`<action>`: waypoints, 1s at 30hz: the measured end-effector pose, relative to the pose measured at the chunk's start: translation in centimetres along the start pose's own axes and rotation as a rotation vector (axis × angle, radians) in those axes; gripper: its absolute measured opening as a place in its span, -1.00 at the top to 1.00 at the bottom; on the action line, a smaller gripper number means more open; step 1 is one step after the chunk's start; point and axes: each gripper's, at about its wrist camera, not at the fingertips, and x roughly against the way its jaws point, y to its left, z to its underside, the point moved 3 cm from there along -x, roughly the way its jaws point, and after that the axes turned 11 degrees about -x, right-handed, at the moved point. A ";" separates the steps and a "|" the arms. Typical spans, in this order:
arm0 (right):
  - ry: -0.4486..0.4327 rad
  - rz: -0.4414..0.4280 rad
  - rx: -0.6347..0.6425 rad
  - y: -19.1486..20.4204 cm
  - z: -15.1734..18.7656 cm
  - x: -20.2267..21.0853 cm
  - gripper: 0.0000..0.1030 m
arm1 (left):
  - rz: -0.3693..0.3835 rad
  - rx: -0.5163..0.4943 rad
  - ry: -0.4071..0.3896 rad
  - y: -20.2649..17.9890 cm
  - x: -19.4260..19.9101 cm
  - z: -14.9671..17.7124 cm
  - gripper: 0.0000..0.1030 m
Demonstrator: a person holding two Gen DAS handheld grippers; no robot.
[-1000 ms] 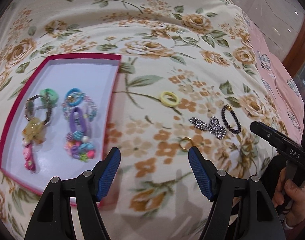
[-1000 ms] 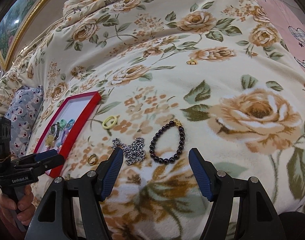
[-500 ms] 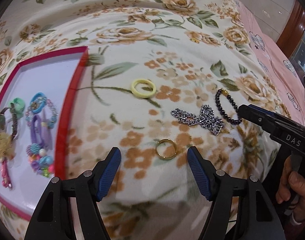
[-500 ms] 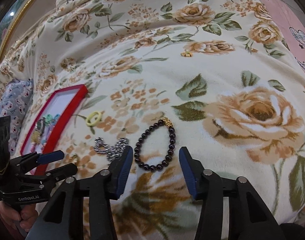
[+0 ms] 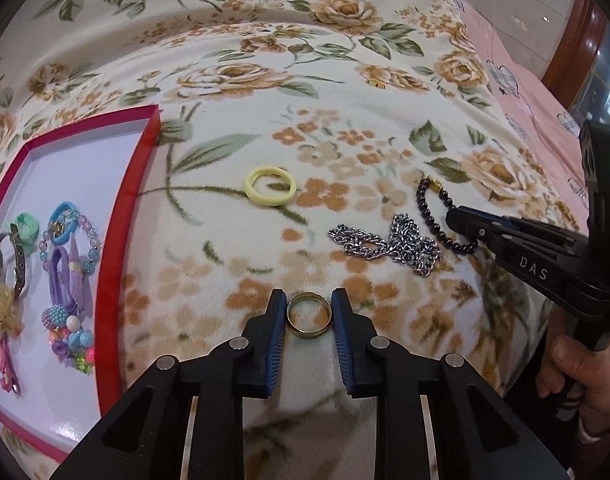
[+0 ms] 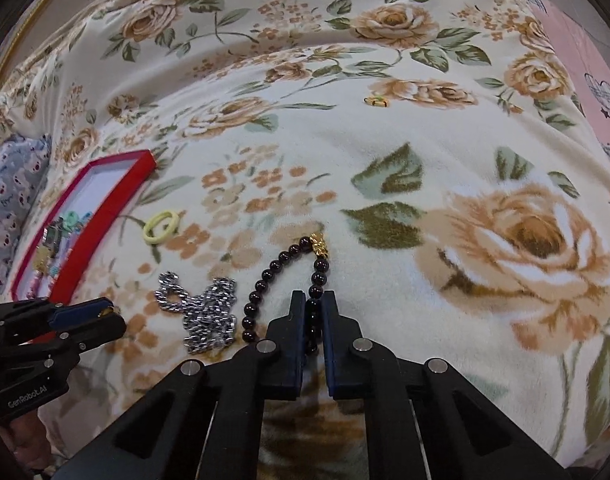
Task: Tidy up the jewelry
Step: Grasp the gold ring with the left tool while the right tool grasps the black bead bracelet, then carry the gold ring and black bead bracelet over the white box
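My left gripper (image 5: 309, 304) is shut on a gold ring (image 5: 309, 314) that lies on the floral blanket. My right gripper (image 6: 314, 304) is shut on the near strand of a dark bead bracelet (image 6: 271, 274) with a gold charm; the bracelet also shows in the left wrist view (image 5: 429, 210), where the right gripper (image 5: 461, 220) reaches it. A silver chain (image 5: 389, 244) lies between ring and bracelet. A yellow ring (image 5: 270, 185) lies farther back. A red-rimmed tray (image 5: 117, 216) at the left holds several colourful hair ties and bracelets (image 5: 67, 264).
A small gold item (image 6: 376, 101) lies far back on the blanket. A pink sheet (image 5: 545, 92) borders the blanket on the right. A patterned pillow (image 6: 9, 200) lies left of the tray. The person's hand (image 5: 577, 372) holds the right gripper's handle.
Both grippers moved forward and down and closed: the left around the gold ring, the right on the bead bracelet's strand. Both were open a second ago.
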 end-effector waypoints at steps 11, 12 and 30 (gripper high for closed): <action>-0.070 -0.095 0.028 3.4 -1.5 3.7 0.86 | -0.006 0.051 -0.078 2.0 5.0 0.8 0.57; -0.073 -0.109 0.030 3.8 -1.6 4.0 0.87 | -0.011 0.057 -0.083 2.3 5.5 1.0 0.57; -0.048 -0.318 0.096 11.8 -1.3 5.9 0.87 | -0.098 0.187 -0.131 7.2 11.5 4.7 0.57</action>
